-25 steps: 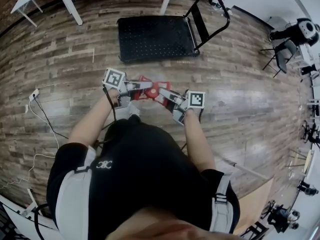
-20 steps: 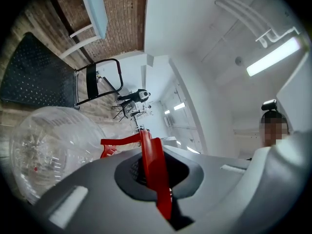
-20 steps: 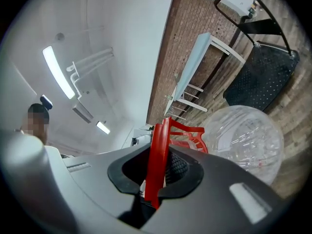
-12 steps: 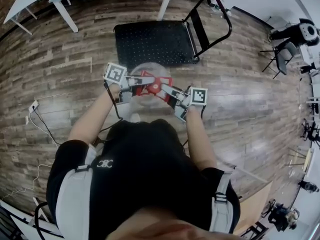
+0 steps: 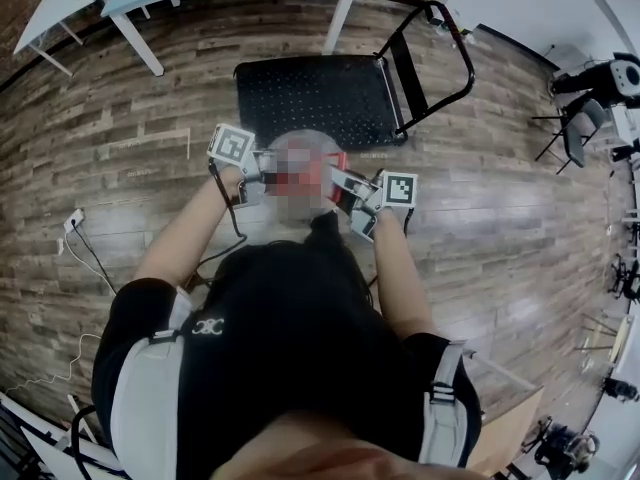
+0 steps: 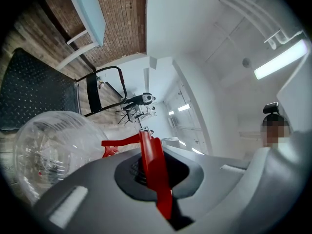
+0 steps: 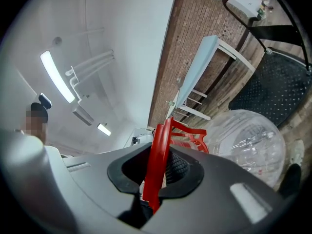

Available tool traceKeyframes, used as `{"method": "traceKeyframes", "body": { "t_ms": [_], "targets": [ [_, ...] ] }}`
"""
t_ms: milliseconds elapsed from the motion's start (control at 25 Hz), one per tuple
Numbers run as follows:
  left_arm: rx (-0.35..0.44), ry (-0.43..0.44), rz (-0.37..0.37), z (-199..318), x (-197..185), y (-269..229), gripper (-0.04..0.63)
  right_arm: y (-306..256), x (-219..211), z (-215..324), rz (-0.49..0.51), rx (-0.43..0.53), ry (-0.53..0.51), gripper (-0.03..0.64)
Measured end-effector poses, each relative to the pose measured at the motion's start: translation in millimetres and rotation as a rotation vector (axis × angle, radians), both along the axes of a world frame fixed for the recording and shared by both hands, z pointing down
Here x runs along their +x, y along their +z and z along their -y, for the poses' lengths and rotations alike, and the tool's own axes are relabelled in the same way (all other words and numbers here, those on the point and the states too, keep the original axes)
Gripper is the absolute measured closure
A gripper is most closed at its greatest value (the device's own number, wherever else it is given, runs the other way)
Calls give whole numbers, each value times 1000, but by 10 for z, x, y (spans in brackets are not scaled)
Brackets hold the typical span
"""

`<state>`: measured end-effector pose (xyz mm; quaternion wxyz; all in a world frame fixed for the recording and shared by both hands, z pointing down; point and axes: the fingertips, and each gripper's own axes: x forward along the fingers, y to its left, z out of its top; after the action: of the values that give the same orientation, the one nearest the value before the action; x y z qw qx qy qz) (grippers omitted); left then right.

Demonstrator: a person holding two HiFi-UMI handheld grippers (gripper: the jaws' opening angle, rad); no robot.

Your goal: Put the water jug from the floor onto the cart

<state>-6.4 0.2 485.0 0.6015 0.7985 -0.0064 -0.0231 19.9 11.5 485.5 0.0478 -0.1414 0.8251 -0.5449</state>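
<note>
Left gripper [image 6: 145, 169] clamped on the red plastic handle [image 6: 122, 141] of the clear round plastic water jug [image 6: 51, 152]; right gripper [image 7: 160, 172] clamped on same handle; black perforated cart [image 5: 318, 96] just beyond.

Clear water jug [image 6: 53, 152] with red handle [image 6: 155, 172]; black dotted cart [image 5: 310, 98]; brown plank-patterned floor [image 5: 120, 173]

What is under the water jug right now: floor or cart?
Wood floor, it seems: the jug hangs from its red handle at the near edge of the black cart deck. The spot straight beneath is covered by the jug itself.
</note>
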Motion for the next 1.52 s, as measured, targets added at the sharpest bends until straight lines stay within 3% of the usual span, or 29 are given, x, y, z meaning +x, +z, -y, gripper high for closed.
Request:
{"method": "traceKeyframes", "body": {
  "t_ms": [160, 240, 360, 480, 680, 1200, 1520],
  "targets": [
    [-46, -33, -46, 288, 134, -134, 595, -52, 142, 294, 19, 9, -10, 554],
    [-54, -39, -20, 556, 236, -160, 595, -73, 285, 560, 0, -1, -18, 554],
    [32, -38, 60, 930, 334, -79, 595, -72, 467, 893, -14, -16, -33, 557],
    [-38, -67, 15, 1177, 465, -135, 595, -68, 563, 1184, -4, -19, -54, 558],
    [-71, -116, 20, 1678, 667, -138, 595, -93, 755, 1717, -15, -9, -84, 560],
    [-12, -139, 95, 2657, 1143, -39, 595, -102, 1209, 2745, 21, -9, -155, 561],
    [24, -145, 73, 2865, 1101, 18, 595, -33, 1151, 2956, 27, 5, -177, 560]
  ]
}}
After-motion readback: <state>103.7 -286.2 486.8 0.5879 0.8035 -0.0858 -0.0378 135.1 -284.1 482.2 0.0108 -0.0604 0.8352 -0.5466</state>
